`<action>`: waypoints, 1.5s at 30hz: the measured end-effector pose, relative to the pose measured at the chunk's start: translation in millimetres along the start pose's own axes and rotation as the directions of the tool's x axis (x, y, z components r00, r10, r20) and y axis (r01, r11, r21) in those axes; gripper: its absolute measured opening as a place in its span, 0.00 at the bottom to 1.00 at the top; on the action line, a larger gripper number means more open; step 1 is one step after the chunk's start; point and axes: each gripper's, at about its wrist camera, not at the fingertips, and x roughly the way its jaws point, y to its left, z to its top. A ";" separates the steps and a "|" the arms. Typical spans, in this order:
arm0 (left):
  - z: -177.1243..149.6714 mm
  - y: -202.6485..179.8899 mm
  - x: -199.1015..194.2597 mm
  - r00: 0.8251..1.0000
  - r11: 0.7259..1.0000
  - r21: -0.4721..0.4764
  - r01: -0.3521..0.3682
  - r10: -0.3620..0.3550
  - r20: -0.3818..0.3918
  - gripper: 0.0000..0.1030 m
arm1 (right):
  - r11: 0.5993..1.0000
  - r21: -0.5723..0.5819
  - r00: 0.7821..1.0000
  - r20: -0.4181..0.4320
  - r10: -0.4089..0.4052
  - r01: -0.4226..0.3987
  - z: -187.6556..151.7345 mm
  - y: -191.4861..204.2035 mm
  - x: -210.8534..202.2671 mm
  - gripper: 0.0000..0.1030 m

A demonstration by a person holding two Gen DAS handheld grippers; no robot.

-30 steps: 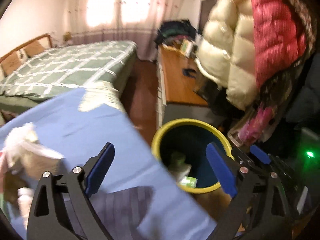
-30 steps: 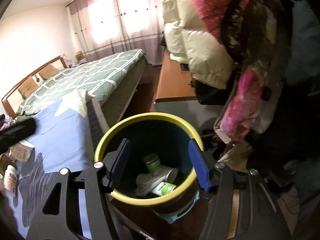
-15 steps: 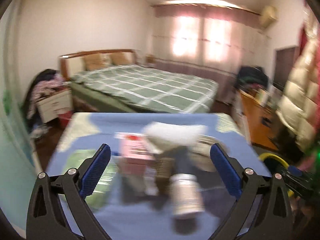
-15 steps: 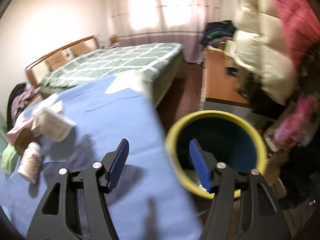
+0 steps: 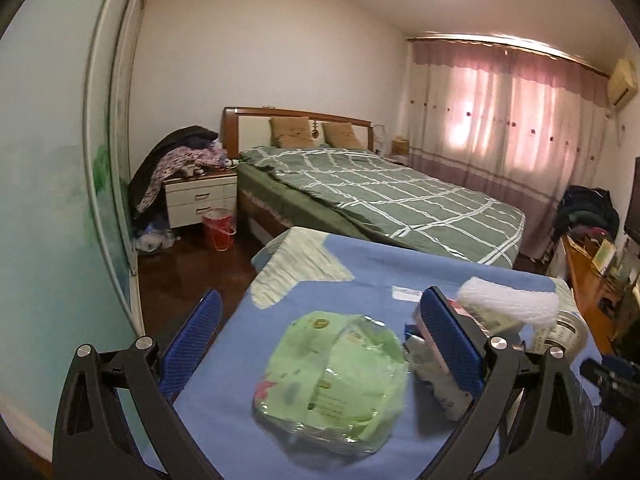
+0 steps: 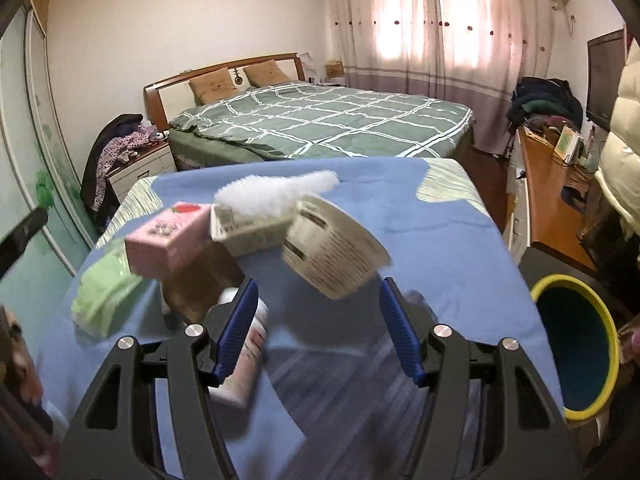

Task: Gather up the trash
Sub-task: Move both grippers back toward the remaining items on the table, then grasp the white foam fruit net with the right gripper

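Both empty, the left hand-held gripper (image 5: pixel 316 328) spreads wide over the green wipes packet (image 5: pixel 332 380); the right hand-held gripper (image 6: pixel 318 328) gapes near the paper cup (image 6: pixel 332 256). Next: descend, clamp, carry to the yellow-rimmed bin (image 6: pixel 576 348).

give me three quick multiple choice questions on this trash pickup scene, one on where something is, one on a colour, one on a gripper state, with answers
1. Where is the trash bin relative to the table?
A. on top of it
B. beside its right edge
C. under the bed

2. What colour is the bin's rim?
A. yellow
B. red
C. white

3. What is the left gripper doing?
A. shut on a bottle
B. shut on the pink box
C. open, with the green packet between its fingers

Answers:
1. B, the right wrist view shows the bin just past the blue cloth's right edge.
2. A, a yellow ring runs round the dark blue inside.
3. C, the blue pads stand wide apart either side of the packet, gripping nothing.
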 end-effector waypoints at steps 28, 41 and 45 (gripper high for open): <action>-2.6 -10.9 -11.9 1.000 1.000 -0.017 -0.006 0.006 0.001 0.95 | 0.998 0.038 0.995 -0.098 -0.036 0.040 101.8 14.3 91.3 0.69; -4.8 -13.3 -13.1 0.999 1.000 -0.003 -0.028 0.028 0.017 0.95 | 0.997 0.045 0.966 -0.249 0.075 -0.065 92.7 34.1 126.6 0.69; -5.3 -14.3 -15.9 0.999 0.999 0.001 -0.039 0.039 0.032 0.95 | 0.997 0.005 0.953 -0.291 0.079 -0.081 84.4 47.6 133.0 0.56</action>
